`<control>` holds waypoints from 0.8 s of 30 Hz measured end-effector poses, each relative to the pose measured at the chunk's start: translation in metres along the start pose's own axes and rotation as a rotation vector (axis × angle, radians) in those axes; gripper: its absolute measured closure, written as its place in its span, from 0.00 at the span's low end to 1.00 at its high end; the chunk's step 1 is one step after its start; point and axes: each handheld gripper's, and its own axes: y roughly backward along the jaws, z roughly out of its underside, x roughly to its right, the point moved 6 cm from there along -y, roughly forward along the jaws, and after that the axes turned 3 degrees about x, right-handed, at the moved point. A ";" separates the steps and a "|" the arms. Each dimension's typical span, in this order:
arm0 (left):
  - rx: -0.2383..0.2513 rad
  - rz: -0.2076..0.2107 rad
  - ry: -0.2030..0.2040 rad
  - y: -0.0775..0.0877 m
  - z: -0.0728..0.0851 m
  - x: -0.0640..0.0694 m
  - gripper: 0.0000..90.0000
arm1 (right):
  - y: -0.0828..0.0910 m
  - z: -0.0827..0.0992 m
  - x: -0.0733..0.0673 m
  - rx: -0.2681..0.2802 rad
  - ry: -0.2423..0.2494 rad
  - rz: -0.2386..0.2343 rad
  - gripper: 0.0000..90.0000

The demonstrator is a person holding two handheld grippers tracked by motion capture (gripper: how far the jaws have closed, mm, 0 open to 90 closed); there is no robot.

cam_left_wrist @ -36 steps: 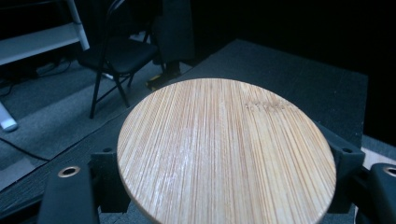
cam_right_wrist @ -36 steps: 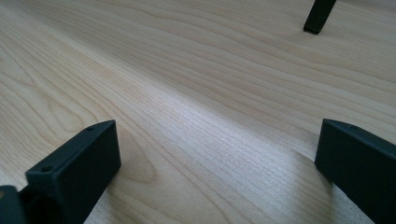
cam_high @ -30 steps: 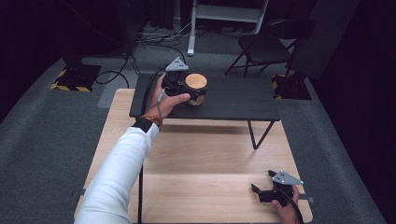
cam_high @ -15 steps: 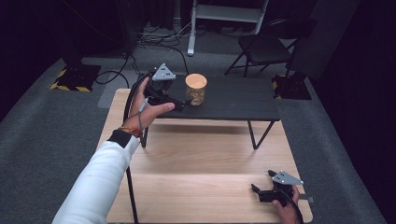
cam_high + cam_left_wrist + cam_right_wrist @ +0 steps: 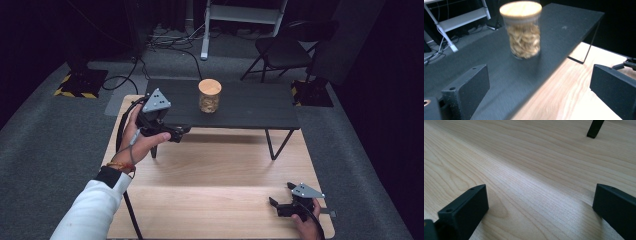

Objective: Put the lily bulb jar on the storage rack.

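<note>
A clear glass jar [image 5: 209,96] with a wooden lid, filled with pale dried pieces, stands upright on the black raised shelf [image 5: 255,107]. In the left gripper view the jar [image 5: 524,30] is ahead of the jaws and apart from them. My left gripper [image 5: 177,127] hovers open at the shelf's front left corner, nothing between its jaws [image 5: 539,95]. My right gripper [image 5: 281,194] rests low over the wooden table [image 5: 220,175] near the front right, open [image 5: 540,212] and holding nothing.
The black shelf stands on thin metal legs [image 5: 274,146] over the back of the wooden table; one leg foot [image 5: 595,128] lies ahead of the right gripper. A folding chair [image 5: 282,50], cables and a white stand [image 5: 240,12] sit on the grey floor beyond.
My left gripper has let go of the jar and drawn back left and toward the person. The jar stays upright on the shelf. The right gripper has not moved.
</note>
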 end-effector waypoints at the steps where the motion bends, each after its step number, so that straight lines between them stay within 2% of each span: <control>1: 0.006 -0.003 0.000 0.002 0.005 0.001 0.02 | 0.000 0.000 0.000 0.000 0.001 0.000 0.00; 7: 0.038 -0.006 0.031 0.013 0.041 0.010 0.01 | 0.000 0.000 0.000 0.000 0.001 0.000 0.00; 10: 0.029 -0.013 0.015 0.014 0.056 0.015 0.01 | 0.000 0.000 0.000 0.000 0.001 0.000 0.00; 14: 0.027 -0.008 0.033 0.014 0.080 0.021 0.02 | 0.000 0.000 0.000 0.000 0.001 -0.002 0.00; 16: 0.008 -0.013 0.023 0.013 0.090 0.025 0.02 | 0.000 0.000 0.000 0.000 0.002 -0.003 0.00; 24: -0.003 -0.020 0.047 0.009 0.136 0.039 0.02 | 0.000 0.000 0.001 0.000 0.004 -0.007 0.00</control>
